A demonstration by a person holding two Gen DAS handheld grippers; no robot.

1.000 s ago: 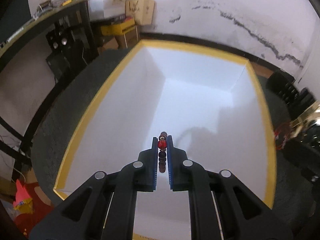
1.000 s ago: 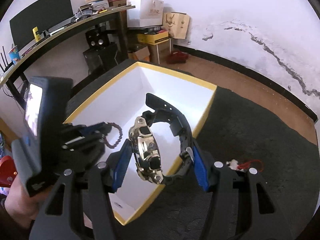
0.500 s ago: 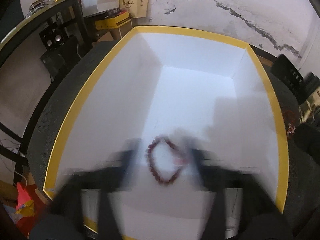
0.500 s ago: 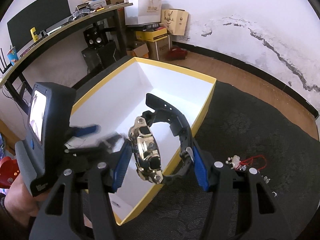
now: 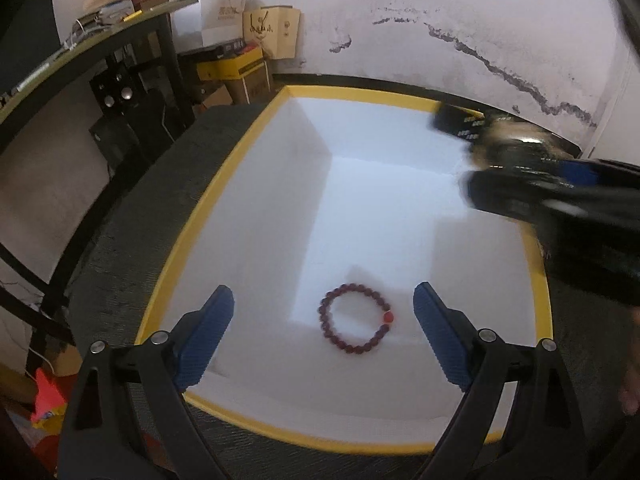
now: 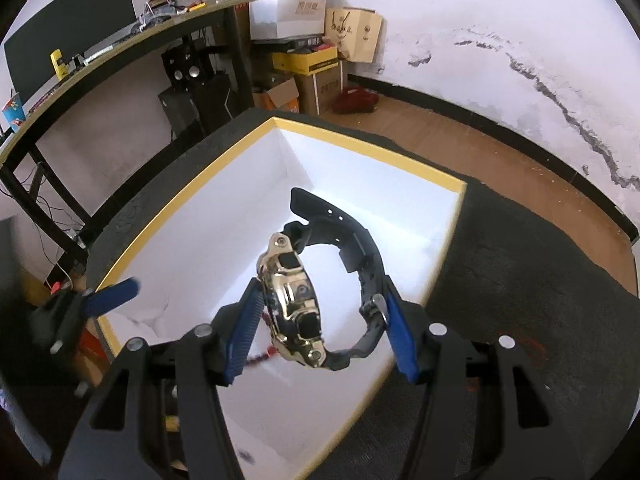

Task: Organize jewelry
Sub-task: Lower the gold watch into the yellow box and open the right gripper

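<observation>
Left gripper [image 5: 324,320] hung above the near end of the white, yellow-rimmed rectangular cardboard box [image 5: 224,184], jaws spread wide and released, gripping nothing. Dark red beaded bracelet [image 5: 355,319] with one brighter red bead lay flat on the white floor of the box, between the two blue ribbed pads [image 5: 206,340] in that view, touching neither. Right gripper [image 6: 318,328] was clenched on a gold-cased wristwatch with a black rubber strap [image 6: 294,300], gold case against the left pad, strap buckle against the right pad, strap loop arching away over the box interior. Seen from the left wrist, same watch and right gripper appeared blurred at the far right edge of the box. Box rested on a dark grey textured tabletop [image 6: 520,280]. Stacked cardboard cartons [image 6: 316,68] stood against the cracked white wall [image 6: 480,40] at the far side, beside a black-framed desk [image 6: 120,56] on the left.
</observation>
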